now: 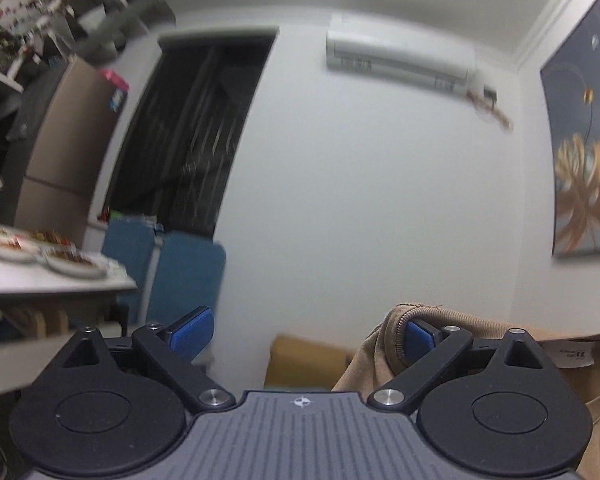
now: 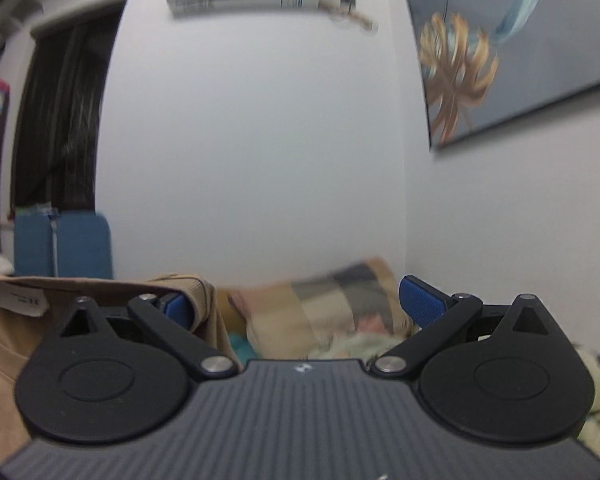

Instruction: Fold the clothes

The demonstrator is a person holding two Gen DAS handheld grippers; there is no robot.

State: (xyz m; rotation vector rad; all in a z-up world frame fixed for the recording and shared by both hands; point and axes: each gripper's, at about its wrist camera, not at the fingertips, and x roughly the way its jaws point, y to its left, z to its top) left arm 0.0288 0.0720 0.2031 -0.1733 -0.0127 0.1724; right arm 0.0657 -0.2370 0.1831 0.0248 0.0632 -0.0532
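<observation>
Tan shirt (image 1: 480, 332) hanging stretched between left gripper (image 1: 308, 332) and right gripper (image 2: 300, 304), bottom of frames; jaws apart, one finger each hooked in fabric. No fold visible.

I see a pale wall bearing an air conditioner (image 1: 400, 60) at 12 o'clock, with a dark doorway (image 1: 196, 132) at 10 o'clock and a gold-leaf painting (image 2: 500, 48) at 2 o'clock. Blue chairs (image 1: 180, 276) stand below the doorway beside a white table (image 1: 52, 280) carrying dishes; a patterned pillow (image 2: 320, 304) lies near 6 o'clock in my right view.
</observation>
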